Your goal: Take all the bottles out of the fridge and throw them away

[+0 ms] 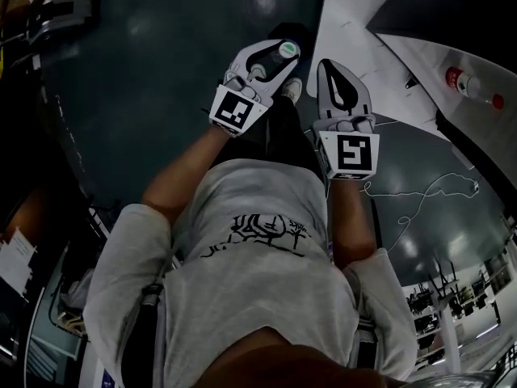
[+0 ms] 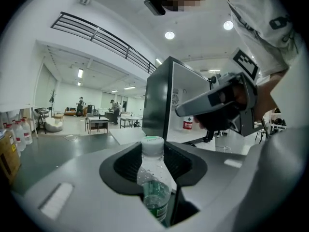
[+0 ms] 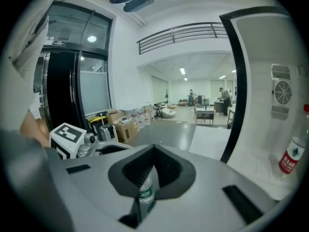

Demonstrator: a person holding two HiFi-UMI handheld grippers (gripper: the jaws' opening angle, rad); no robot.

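Left gripper [image 2: 154, 154]: jaws set moderately wide, clamped on clear bottle [image 2: 153, 175] with white cap and green label, standing upright between them. Right gripper [image 3: 153, 151]: jaws closed, tips meeting. Beyond, red-labelled bottle [image 3: 291, 161] against white fridge [image 3: 270, 105] interior.

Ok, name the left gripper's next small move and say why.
Likely carry the clear bottle on to a bin, jaws kept closed: the left gripper grips it outside the fridge, and no bin clearly shows. A red-capped bottle is left in it.
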